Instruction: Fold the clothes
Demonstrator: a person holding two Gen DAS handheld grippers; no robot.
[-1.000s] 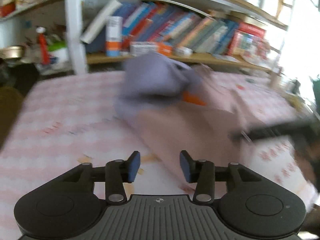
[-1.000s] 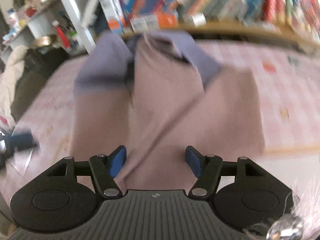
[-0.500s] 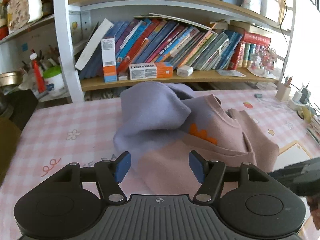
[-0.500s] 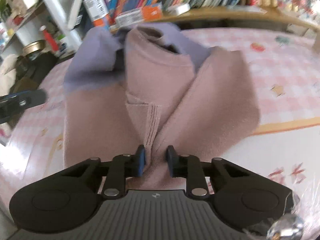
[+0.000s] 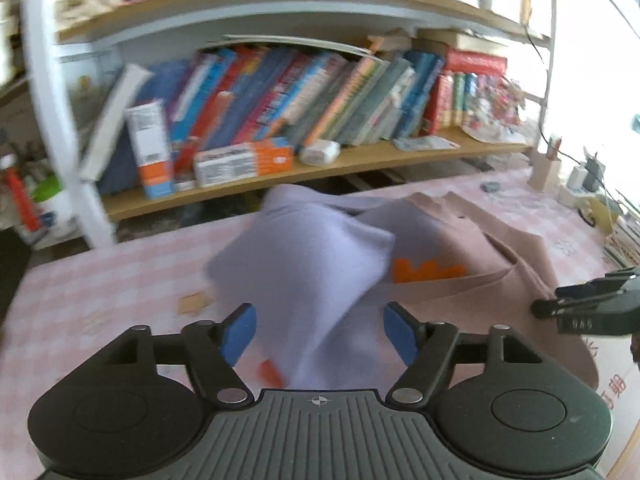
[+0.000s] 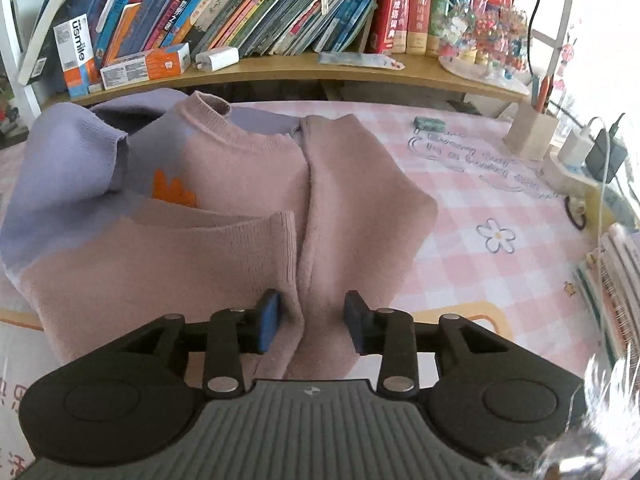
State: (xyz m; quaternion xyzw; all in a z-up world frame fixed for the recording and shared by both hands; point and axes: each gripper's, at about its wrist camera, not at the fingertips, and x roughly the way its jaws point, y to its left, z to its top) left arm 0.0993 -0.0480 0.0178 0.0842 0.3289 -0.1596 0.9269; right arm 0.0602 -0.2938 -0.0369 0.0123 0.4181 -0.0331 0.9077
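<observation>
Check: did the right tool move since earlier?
Yes. The orange box on the shelf sits lower and further left in its view, so the right tool swung right; its jaws are opening, sweater between them.

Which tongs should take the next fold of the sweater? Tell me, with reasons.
Probably the right tongs: they are opening astride the sweater where its pink folded edges meet, pads not pressing. The left tongs, also opening, sit over the lilac sleeve with wider slack, gripping nothing.
</observation>
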